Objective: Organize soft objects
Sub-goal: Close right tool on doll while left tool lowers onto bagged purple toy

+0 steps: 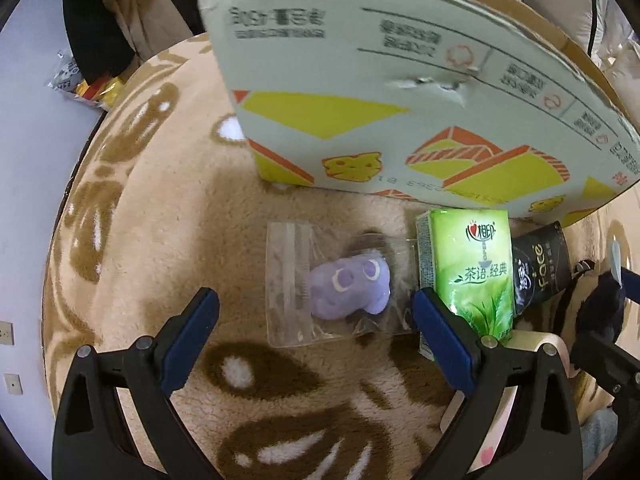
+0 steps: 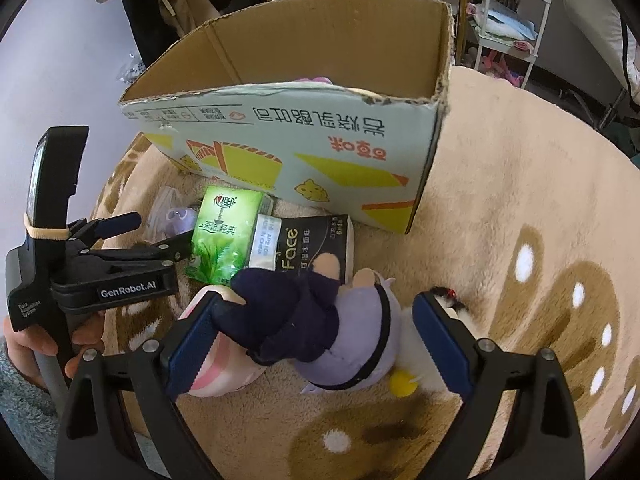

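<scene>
Doll [image 2: 320,320] between spread R gripper [image 2: 316,344] jaws, ungrasped | L gripper [image 1: 316,312] spread over bagged plush [image 1: 352,286] | pinch torso mid (not hood), lift into box [image 2: 288,56] at blanket [image 2: 520,184] far edge

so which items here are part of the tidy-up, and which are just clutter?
Job:
small purple plush in clear bag
green tissue pack
black tissue pack
purple-and-navy plush doll
open cardboard box

Lying about:
white wire shelf rack
foil snack packets

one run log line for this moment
left tool: open over bagged purple toy | right tool: open around plush doll | box: open
</scene>
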Demonstrator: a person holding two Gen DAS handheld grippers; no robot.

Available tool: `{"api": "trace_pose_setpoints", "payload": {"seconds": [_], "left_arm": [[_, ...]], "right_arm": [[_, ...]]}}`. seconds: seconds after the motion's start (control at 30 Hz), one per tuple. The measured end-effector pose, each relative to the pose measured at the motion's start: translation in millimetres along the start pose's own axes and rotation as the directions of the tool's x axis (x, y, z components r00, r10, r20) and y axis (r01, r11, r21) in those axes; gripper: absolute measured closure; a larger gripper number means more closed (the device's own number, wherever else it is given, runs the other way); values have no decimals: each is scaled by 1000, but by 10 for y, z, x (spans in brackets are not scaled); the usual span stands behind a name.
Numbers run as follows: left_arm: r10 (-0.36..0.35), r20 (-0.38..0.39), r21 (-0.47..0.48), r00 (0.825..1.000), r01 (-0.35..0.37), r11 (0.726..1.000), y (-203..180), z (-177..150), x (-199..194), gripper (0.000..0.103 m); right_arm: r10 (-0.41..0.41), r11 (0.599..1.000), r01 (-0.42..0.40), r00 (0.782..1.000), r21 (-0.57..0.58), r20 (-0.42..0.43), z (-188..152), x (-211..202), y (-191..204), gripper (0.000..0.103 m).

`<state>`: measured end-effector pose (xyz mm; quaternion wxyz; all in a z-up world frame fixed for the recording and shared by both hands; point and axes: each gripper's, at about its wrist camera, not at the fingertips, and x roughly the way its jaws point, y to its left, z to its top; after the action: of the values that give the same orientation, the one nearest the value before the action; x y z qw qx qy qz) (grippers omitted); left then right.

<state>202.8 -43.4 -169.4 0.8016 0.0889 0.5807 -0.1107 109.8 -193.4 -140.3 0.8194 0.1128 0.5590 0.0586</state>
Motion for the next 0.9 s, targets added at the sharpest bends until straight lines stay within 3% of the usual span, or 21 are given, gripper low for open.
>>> {"api": "trace_pose_setpoints", "payload": {"seconds": [0.43,0.77,0.9], "left_arm": [[-3,10,31,1000,3,1000,-53,6,-15,7],[-4,1,-7,1000,4,1000,-50,4,77,7],[9,2,-10,1000,-9,1000,-19,10,75,18]], "right_arm": [[6,1000,-6,1000,1,-13,20,20,10,7],[-12,1000,12,1000,6,-15,17,34,17,7],[-13,1000,13,1000,7,-16,10,16,5,7]]}}
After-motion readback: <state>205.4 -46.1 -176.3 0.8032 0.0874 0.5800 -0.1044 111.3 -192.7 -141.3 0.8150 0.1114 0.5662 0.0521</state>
